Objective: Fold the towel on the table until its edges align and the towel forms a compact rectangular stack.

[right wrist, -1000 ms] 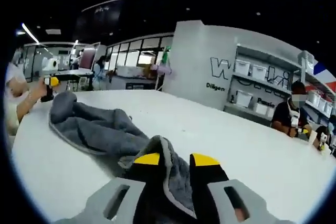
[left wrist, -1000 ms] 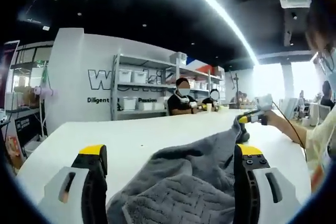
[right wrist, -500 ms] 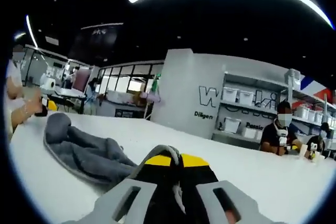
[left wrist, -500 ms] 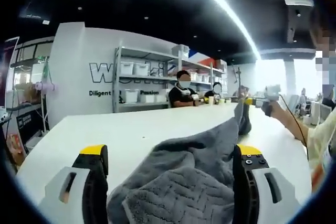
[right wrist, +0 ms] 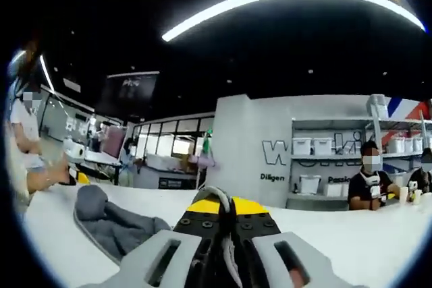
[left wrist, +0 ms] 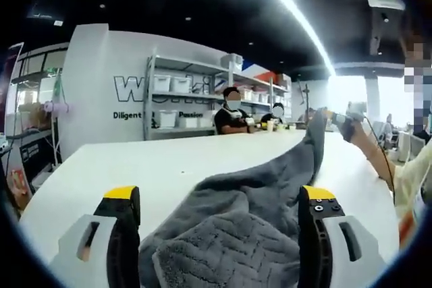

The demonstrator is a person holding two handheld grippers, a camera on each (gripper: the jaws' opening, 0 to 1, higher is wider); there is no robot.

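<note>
A grey textured towel lies bunched on the white table, between the wide-apart jaws of my left gripper, which is open. From there the towel rises in a strip to the right, up to a lifted corner. The right gripper, held in a hand, has that corner. In the right gripper view my right gripper is shut on the towel's grey edge, its yellow tips together. The rest of the towel trails down to the table at the left, toward the left gripper.
The white table stretches wide around the towel. Two people sit at its far side in front of shelves with white bins. A person's sleeve is at the right edge of the left gripper view.
My right gripper has shut on the towel's edge and risen with it, drawing the corner up off the table. The left gripper has stayed open over the bunched towel.
</note>
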